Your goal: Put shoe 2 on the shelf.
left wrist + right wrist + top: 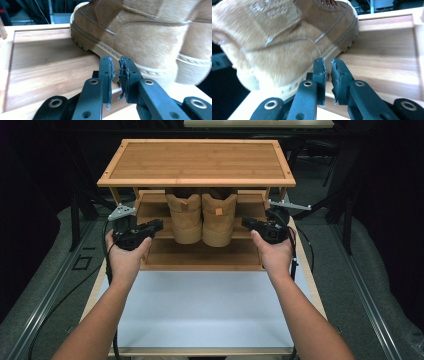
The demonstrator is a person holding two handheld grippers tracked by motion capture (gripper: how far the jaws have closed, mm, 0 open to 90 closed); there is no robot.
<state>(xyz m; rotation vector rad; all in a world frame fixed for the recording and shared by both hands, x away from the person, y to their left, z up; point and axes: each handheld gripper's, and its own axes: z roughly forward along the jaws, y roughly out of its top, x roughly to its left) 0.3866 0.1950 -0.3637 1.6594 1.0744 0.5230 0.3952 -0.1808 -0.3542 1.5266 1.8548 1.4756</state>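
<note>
A: High view first: what do you see on the table?

B: A two-level shoe rack of light bamboo wood (196, 162) stands at the far end of a white table top (200, 310). On its lower shelf (200, 255) stands a pair of tan suede ankle boots (201, 217), side by side and touching, heels toward the person.

A: And the grippers?

B: The person's left hand (125, 257) holds the black left gripper (159, 224) just beside the left boot. The right hand (275, 252) holds the black right gripper (245, 223) just beside the right boot. Both point inward at the pair.

A: Are the jaws closed?

B: In the left gripper view, the left gripper (116, 72) has its jaws drawn nearly together, with a thin gap and nothing between them. Their tips are at the pale sole edge of the left boot (147, 37); whether they touch it, I cannot tell. In the right gripper view, the right gripper (327, 72) is the same: jaws nearly together, gripping nothing, tips close to the sole of the right boot (287, 40).

A: Do the boots stand flat?

B: Yes, upright on the wooden shelf, soles down.
</note>
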